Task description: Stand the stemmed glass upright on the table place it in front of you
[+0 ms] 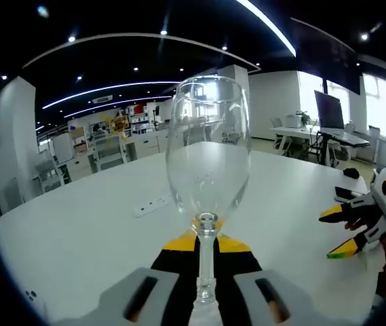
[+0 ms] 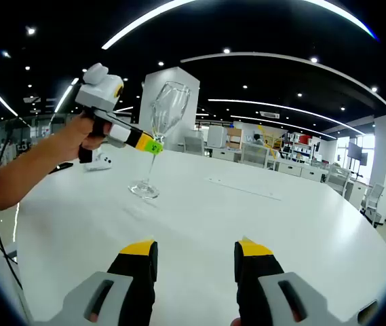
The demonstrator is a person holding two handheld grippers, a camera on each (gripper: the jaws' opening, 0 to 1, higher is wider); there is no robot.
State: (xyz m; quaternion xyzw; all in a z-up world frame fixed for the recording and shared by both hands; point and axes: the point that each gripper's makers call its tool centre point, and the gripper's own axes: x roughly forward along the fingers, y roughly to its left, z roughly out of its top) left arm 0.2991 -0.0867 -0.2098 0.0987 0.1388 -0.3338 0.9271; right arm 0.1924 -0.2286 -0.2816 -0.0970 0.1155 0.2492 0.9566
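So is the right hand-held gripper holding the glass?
No, the right hand-held gripper is open with nothing between its jaws; the glass stands apart from it.

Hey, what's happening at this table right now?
A person is working with two handheld grippers at a white table. The left gripper is closed on the stem of a clear stemmed glass, whose foot is at the tabletop; the glass looks slightly tilted in the right gripper view. The right gripper is open, holding nothing, off to the side.
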